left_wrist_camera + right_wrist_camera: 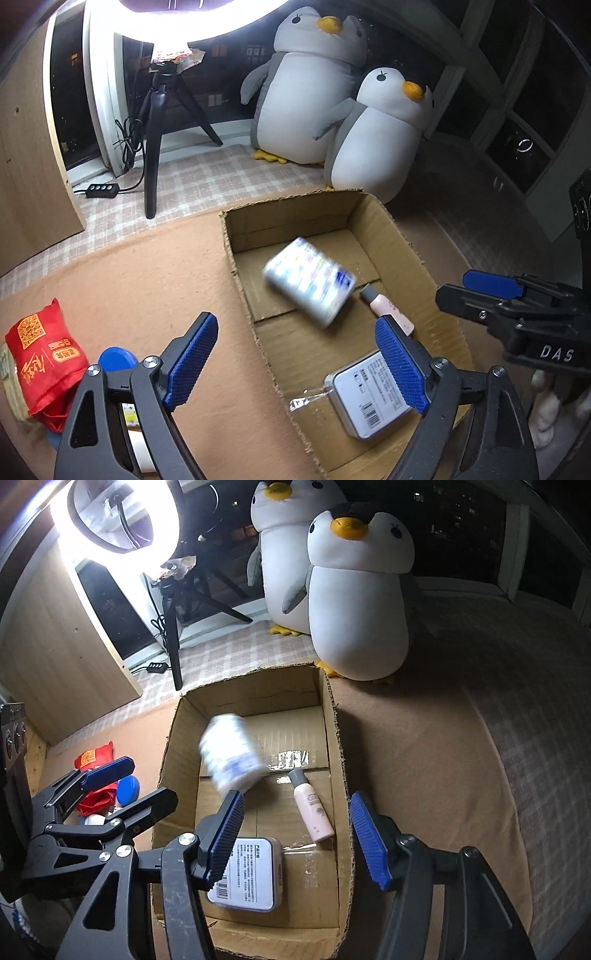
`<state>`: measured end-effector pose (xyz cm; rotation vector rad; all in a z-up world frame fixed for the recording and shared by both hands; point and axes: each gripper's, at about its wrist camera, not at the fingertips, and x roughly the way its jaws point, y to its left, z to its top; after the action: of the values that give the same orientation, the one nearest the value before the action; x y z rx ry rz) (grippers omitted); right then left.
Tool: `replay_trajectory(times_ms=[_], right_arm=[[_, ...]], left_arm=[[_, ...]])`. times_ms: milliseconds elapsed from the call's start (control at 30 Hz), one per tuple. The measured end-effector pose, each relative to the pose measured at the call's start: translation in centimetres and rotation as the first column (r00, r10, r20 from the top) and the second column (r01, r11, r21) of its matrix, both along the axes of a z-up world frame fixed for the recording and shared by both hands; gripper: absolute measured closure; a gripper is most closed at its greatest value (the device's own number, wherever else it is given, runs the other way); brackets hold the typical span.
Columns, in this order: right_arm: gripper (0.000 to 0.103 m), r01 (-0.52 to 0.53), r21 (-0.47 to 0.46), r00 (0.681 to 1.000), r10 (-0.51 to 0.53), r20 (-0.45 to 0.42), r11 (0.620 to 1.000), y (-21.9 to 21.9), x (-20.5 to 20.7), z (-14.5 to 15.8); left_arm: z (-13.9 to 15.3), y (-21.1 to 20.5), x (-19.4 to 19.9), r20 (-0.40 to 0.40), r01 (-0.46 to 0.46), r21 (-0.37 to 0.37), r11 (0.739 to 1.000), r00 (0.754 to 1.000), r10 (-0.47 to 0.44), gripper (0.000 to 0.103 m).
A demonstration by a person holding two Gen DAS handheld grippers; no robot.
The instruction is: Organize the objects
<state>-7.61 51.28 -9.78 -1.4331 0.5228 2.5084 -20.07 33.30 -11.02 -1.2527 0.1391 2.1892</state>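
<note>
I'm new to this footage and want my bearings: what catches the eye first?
A blurred white can hangs mid-fall over the open cardboard box, with both hand-held grippers open and holding nothing. Behind the box stand two plush penguins, and a glaring ring light shines at upper left.
</note>
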Motion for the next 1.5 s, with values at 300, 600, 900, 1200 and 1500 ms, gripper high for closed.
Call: replay_trajectory(times_ms=[300, 600, 900, 1200, 1500], right_arm=[[0.044, -0.010, -0.011, 1.000, 0.010, -0.005, 1.000, -1.2, 0.1, 0.2], [0.041, -0.036, -0.058, 0.999, 0.035, -0.016, 0.998, -3.9, 0.7, 0.5], [0.041, -0.045, -0.103, 0.999, 0.042, -0.029, 0.994, -6.7, 2.1, 0.7], [0.041, -0.033, -0.138, 0.999, 0.030, -0.024, 0.990, -8.7, 3.3, 0.3], [0.041, -0.003, -0.146, 1.000, -0.001, -0.026, 0.989, -9.6, 4.9, 0.7]], left_arm=[[0.5, -2.9, 0.1, -0.011, -0.024, -0.007, 1.000, 1.000, 0.024, 0.014], [0.2, -9.2, -0.2, -0.001, -0.067, -0.051, 0.996, 0.998, 0.067, 0.014], [-2.2, -16.5, -0.7, 0.087, -0.113, -0.084, 0.990, 0.989, 0.120, 0.023], [-3.7, -19.0, -1.2, 0.160, -0.088, -0.105, 0.991, 0.982, 0.104, 0.042], [-5.2, -19.8, -2.3, 0.216, -0.083, -0.113, 0.990, 0.970, 0.106, 0.048]])
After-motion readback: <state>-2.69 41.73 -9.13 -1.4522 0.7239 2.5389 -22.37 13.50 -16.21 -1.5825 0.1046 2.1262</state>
